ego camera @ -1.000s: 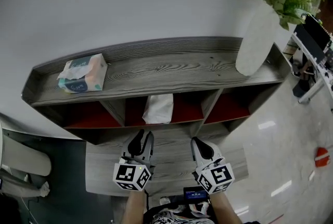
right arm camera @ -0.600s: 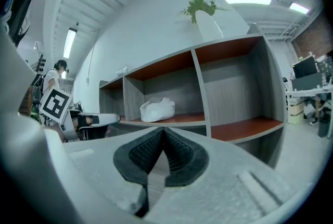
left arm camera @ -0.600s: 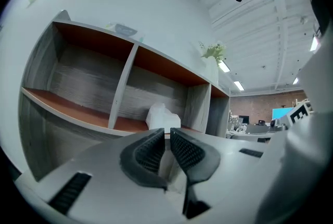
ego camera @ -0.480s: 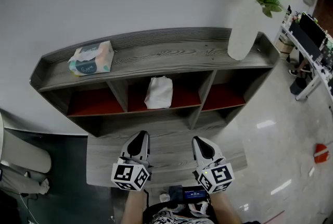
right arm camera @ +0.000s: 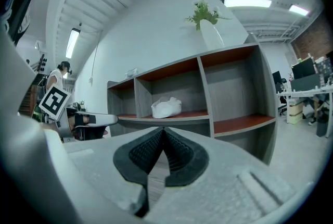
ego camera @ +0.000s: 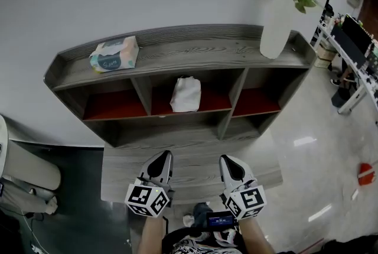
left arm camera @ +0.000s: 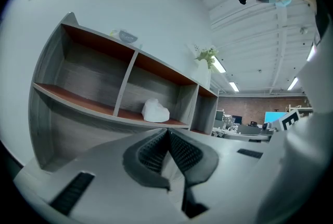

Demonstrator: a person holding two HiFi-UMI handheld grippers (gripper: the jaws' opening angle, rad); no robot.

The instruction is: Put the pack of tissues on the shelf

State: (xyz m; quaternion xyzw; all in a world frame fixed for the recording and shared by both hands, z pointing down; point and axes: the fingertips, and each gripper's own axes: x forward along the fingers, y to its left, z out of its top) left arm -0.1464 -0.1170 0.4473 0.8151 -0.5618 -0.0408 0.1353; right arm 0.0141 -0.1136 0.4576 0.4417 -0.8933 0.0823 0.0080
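The shelf has room in its outer compartments; a white bundle blocks the middle one.

this looks like an open office or lab workspace: long strip lights run along a ribbed white ceiling, a brick wall closes the far end, and desks with monitors stand in the background. the floor is glossy pale tile. a grey wood shelf unit with red-lined compartments stands against a plain white wall, with a white vase of greenery on top.
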